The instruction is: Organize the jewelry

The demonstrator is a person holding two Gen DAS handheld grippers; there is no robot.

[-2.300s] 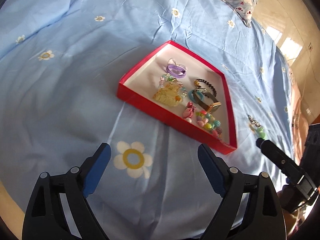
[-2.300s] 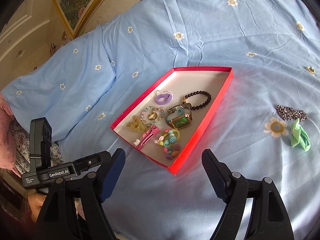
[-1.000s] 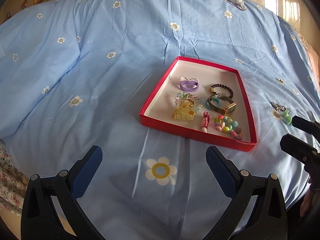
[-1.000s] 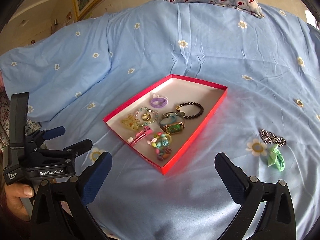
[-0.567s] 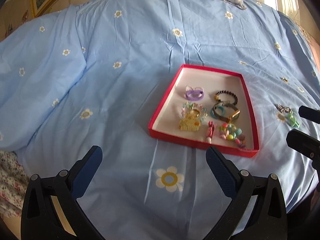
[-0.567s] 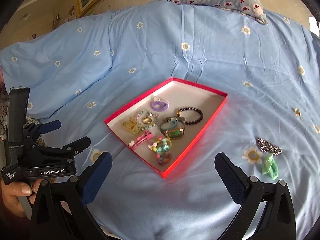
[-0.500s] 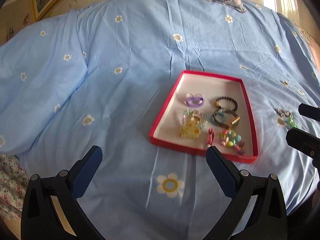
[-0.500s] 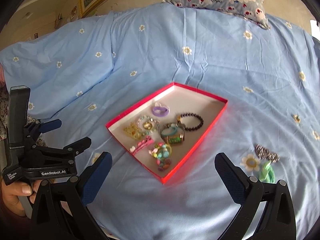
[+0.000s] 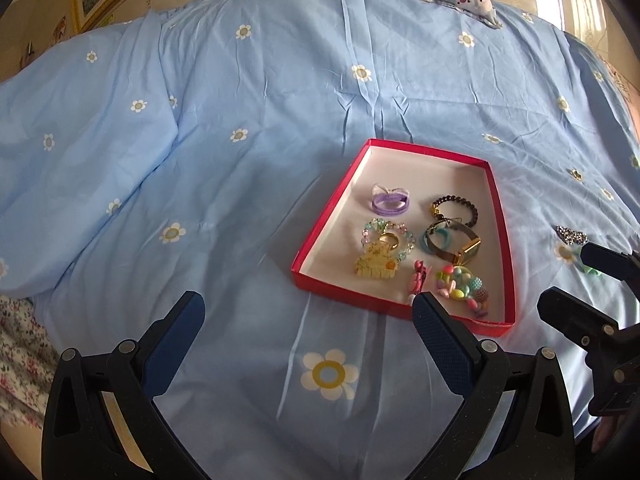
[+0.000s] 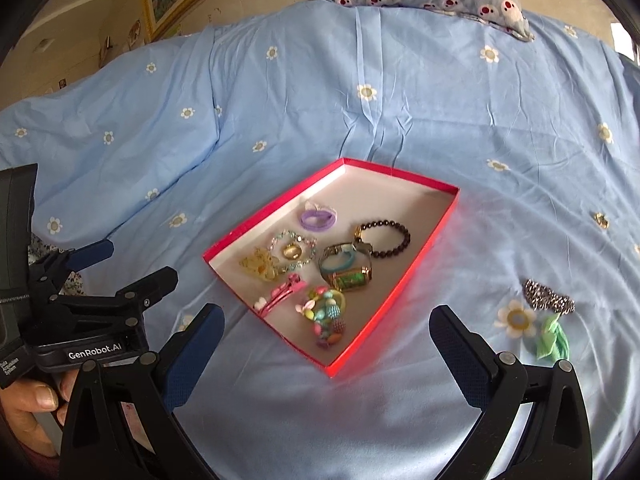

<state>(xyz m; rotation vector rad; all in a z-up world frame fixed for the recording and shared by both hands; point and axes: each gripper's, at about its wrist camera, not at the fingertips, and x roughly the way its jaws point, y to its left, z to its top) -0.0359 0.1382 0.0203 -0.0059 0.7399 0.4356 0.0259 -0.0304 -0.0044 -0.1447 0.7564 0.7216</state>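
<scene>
We hold both grippers back over the near edge of the bed (image 10: 400,92), each spread wide and holding nothing: the left gripper (image 9: 308,332) faces the near left corner of the red tray (image 10: 434,248), the right gripper (image 10: 326,344) faces its near right corner. Most of the jewelry already lies in the tray, the black bead bracelet (image 10: 384,238) and the watch (image 10: 348,272) among them. Two pieces remain on the bedcover, well to the right of the tray: the sparkly chain (image 10: 548,300) and, just beside it towards us, the green hair tie (image 10: 554,340). We judge the step in hand is fetching one of these with the right gripper. To do it well, we come down straight over one piece only, close on its raised middle so no fabric is pinched, lift clear of the tray wall, then release low over the bare far end of the tray
</scene>
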